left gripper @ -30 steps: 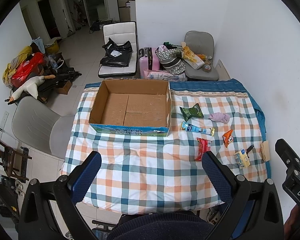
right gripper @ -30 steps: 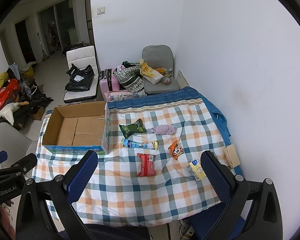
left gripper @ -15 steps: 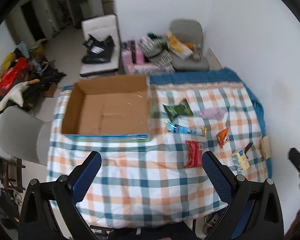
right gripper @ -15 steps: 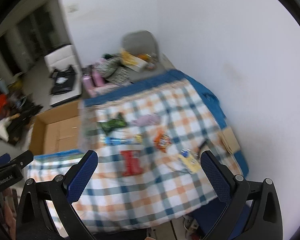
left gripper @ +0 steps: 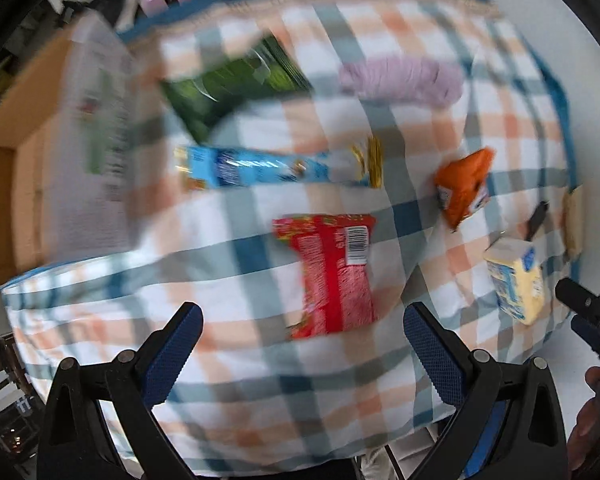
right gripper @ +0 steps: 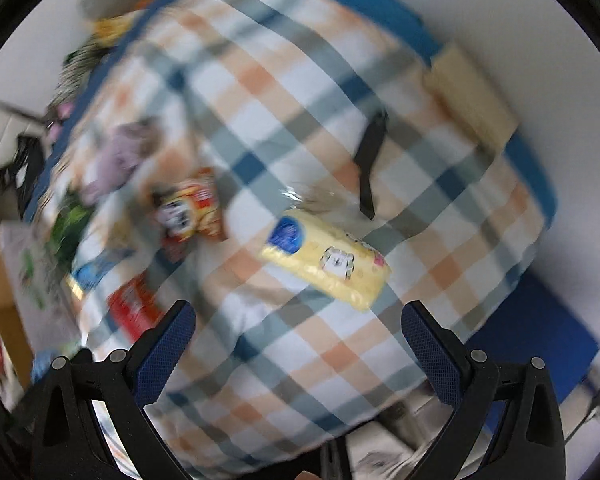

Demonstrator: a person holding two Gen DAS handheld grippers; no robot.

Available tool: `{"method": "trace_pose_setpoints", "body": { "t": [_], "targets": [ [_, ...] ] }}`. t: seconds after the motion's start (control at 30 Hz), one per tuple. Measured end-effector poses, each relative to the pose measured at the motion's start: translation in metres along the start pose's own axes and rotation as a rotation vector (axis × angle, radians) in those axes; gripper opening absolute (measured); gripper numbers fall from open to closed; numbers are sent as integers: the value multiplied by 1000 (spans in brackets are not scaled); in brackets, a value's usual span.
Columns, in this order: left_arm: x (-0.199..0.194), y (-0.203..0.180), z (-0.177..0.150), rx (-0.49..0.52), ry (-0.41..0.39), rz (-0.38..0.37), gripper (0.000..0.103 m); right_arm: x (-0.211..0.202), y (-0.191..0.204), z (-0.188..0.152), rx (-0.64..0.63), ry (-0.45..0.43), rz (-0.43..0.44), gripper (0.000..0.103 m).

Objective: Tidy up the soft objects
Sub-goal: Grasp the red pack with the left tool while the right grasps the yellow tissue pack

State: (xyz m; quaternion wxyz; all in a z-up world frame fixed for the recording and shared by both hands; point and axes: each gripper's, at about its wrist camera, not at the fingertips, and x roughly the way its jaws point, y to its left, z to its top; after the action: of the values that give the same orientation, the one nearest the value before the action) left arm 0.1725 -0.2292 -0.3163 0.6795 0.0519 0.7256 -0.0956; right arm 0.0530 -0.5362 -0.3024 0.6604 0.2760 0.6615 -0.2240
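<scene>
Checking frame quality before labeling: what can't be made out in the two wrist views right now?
- Cardboard box, left wrist view: motion-smeared and cut by the left edge; inside unreadable.
- Green packet and blue packet, left wrist view: print blurred.
- Orange packet and purple cloth, right wrist view: smeared.
- Black object beside the yellow pack, right wrist view: identity unclear.

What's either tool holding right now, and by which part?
Nothing. The left tool is open above the red snack packet; the right tool is open above the yellow wipes pack. Neither touches anything.
</scene>
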Motion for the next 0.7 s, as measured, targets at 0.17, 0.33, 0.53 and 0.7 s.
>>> {"method": "trace_pose_setpoints", "body": {
  "t": [0.17, 0.33, 0.53, 0.7],
  "targets": [
    [51, -10, 15, -32, 100, 6, 103, 57, -31, 21, 178, 105, 36, 103],
    [79, -19, 14, -26, 154, 12, 103, 84, -36, 28, 253, 166, 74, 103],
    [108, -25, 10, -16, 166, 54, 95, 114, -34, 27, 278, 224, 34, 103],
    [133, -33, 7, -9, 160, 90, 85, 128, -30, 22, 298, 256, 35, 102]
  ]
}}
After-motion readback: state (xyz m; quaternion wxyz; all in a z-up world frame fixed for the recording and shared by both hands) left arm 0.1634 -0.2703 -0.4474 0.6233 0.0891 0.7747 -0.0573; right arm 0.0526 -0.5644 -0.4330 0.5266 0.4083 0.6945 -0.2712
